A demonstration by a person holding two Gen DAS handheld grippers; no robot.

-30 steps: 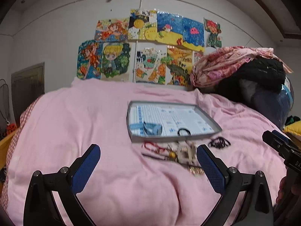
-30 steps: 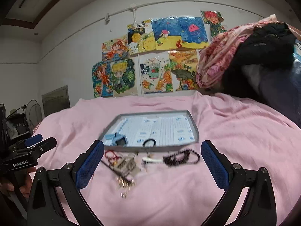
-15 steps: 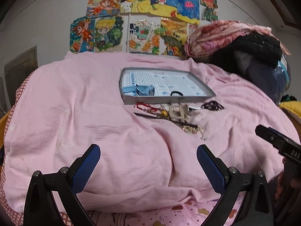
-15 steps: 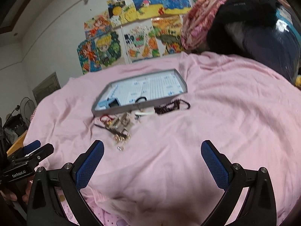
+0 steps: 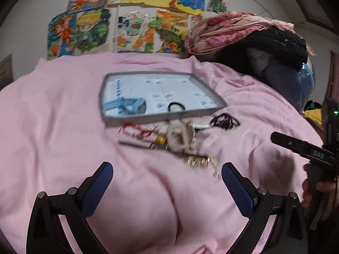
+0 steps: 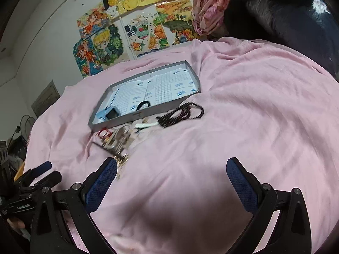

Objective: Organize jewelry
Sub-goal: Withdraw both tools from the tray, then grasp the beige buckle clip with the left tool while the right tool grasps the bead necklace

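A: From my left hand-held gripper (image 5: 166, 174) I see both blue pads spread wide over the pink bed cover (image 5: 53, 127), nothing between them. At the right edge I catch the right hand-held gripper's black body and the fingers of the hand (image 5: 313, 192) wrapped round its handle.

B: My right hand-held gripper (image 6: 171, 169) is just as wide and just as empty, hanging above the cover. Down in my lower left corner sits the left one's body, with a fingertip under it; your view gives none of that.

A: Just past my pads lies the jewelry pile (image 5: 178, 139): gold bits nearest, then a pale clasp-like piece, a yellow bead, red cord to its left. It is blurred, so I can't sort it finer.

B: Mine shows the same pile (image 6: 117, 140) off my left pad, and the dark bead string (image 6: 181, 113) to its right, clear of the heap.

A: Behind the pile, the grey tray (image 5: 161, 117), holding a blue strap (image 5: 127, 104) and a black ring (image 5: 177, 106).

B: Farthest back, cartoon pictures (image 6: 106, 42) on the wall and piled clothes (image 6: 275, 10) at the right.
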